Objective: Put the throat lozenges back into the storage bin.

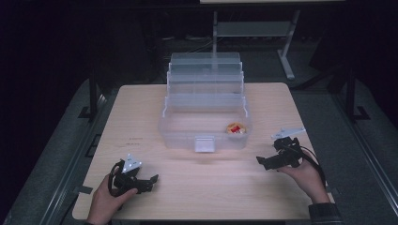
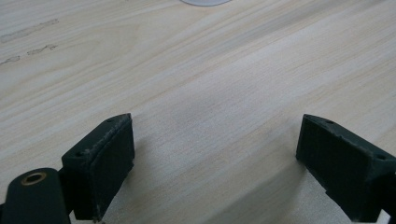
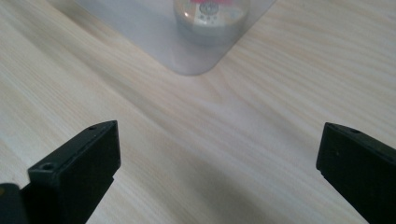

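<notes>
Clear, tiered plastic organiser box (image 1: pixel 205 124) at the pale wooden surface (image 1: pixel 141 117) centre: light, rigid, slippery; grip its rim. Left claw (image 1: pixel 151 180) and right claw (image 1: pixel 261 161) both gape, empty.

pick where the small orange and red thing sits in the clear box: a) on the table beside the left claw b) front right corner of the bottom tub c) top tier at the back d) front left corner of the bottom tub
b, the high view shows the small orange and red thing inside the clear box, low in the bottom tub at its front right corner.
</notes>
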Available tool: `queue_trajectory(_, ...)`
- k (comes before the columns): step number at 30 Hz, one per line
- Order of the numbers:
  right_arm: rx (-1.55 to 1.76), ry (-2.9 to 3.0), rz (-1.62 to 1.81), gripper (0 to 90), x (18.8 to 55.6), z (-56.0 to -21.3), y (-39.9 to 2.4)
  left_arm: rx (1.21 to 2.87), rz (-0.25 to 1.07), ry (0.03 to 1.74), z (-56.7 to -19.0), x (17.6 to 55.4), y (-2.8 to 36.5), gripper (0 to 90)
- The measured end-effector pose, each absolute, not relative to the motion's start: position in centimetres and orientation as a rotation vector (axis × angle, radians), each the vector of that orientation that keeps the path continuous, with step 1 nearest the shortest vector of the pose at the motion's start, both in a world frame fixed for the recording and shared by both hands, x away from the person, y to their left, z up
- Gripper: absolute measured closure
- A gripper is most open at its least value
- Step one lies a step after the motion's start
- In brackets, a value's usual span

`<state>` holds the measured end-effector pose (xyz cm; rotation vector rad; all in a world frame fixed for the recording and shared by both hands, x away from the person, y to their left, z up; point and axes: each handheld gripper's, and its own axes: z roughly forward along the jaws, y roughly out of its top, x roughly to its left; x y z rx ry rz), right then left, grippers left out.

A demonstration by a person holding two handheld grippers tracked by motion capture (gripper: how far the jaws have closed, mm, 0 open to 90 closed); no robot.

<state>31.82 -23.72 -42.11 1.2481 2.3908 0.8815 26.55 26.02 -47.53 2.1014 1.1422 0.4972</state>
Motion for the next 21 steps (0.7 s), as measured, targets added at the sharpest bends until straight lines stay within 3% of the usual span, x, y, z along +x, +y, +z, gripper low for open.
queue_trajectory(21,1.287,2.359,0.915,0.0,27.8,-46.1,-25.6,2.106,0.498,1.14,-47.5,26.6,26.0,10.6)
